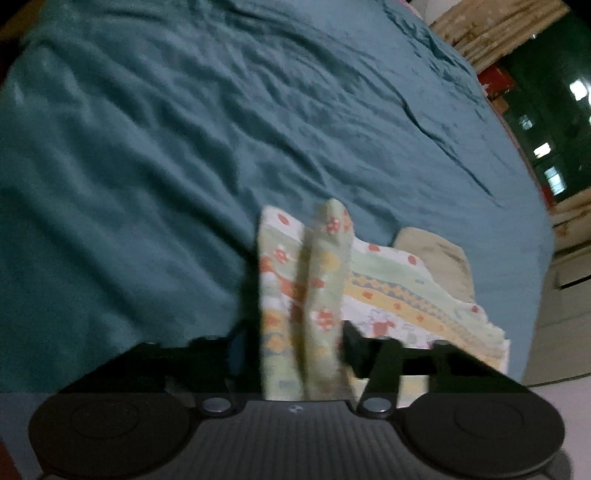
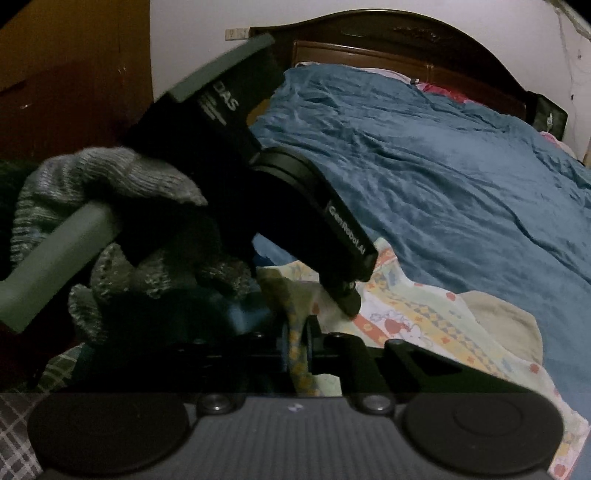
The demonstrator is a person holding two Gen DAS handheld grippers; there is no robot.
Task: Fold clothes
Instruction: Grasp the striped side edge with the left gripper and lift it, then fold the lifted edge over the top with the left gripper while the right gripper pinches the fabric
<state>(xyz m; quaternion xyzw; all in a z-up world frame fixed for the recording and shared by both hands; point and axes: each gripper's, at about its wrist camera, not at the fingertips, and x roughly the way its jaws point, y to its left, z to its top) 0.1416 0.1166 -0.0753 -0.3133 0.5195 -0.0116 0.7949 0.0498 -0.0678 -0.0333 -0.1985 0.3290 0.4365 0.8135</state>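
A patterned garment [image 1: 391,291], pale green, yellow and white with red flowers, lies on the blue bedsheet [image 1: 184,147]. My left gripper [image 1: 295,350] is shut on a bunched fold of it that stands up between the fingers. The garment also shows in the right wrist view [image 2: 424,317]. My right gripper [image 2: 297,347] is shut on a thin edge of it. The left gripper's body [image 2: 317,229], held by a grey-gloved hand [image 2: 110,184], sits right above and in front of my right gripper, its fingers down on the same cloth.
A beige cloth [image 1: 439,258] lies just beyond the patterned garment; it also shows in the right wrist view [image 2: 506,317]. The bed has a dark wooden headboard [image 2: 406,48]. Curtains [image 1: 491,29] hang past the bed's far edge. A plaid fabric [image 2: 18,435] lies at the lower left.
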